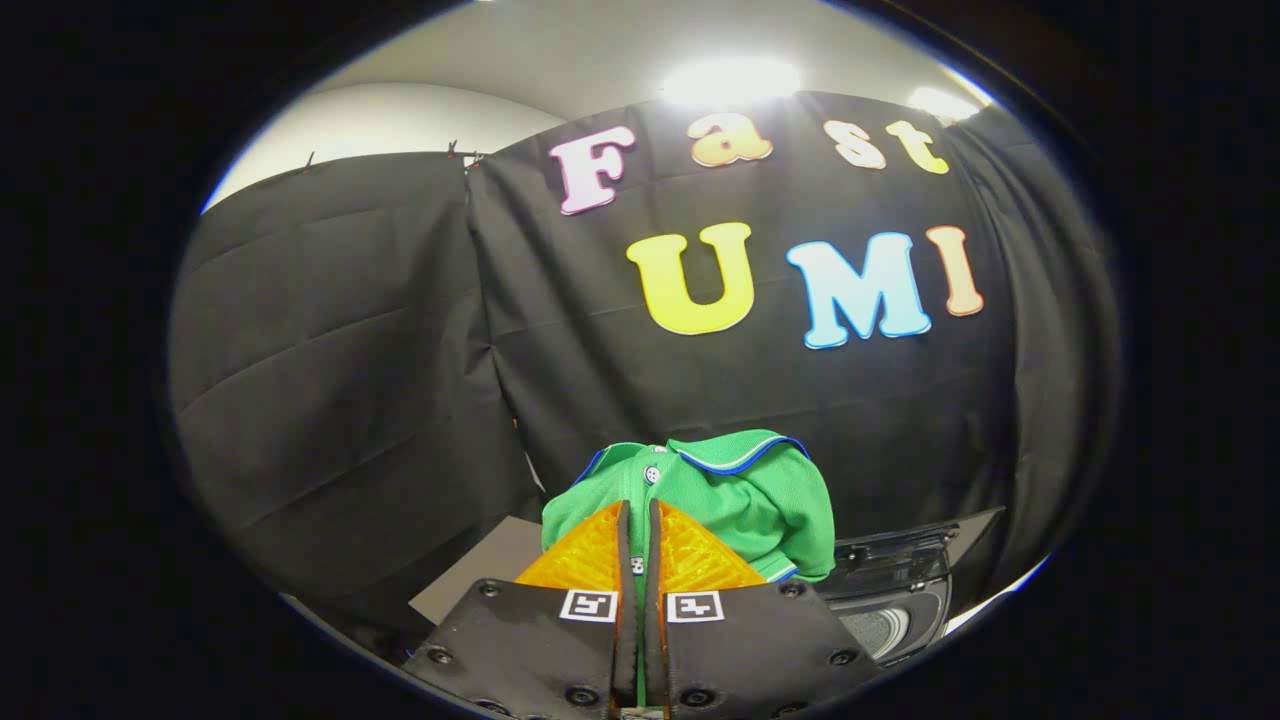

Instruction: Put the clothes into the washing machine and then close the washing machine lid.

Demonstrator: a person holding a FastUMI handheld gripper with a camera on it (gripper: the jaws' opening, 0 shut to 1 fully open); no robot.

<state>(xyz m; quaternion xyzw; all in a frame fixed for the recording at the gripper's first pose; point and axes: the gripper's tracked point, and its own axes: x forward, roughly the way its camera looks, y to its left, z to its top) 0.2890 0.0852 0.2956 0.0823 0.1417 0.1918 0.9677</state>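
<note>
Your claw (640, 520) is clamped on the green shirt (745, 490); cloth bunches between and just beyond the fingers, lifted, with the washing machine (895, 585) below to the right.

Ahead of me I see black cloth (340, 330) draped as the booth's wall, two panels meeting at a seam and pinned with small clips along the top. Above it I see a pale wall (400, 115) and ceiling, with two bright lamps (730, 80) glaring overhead.
</note>
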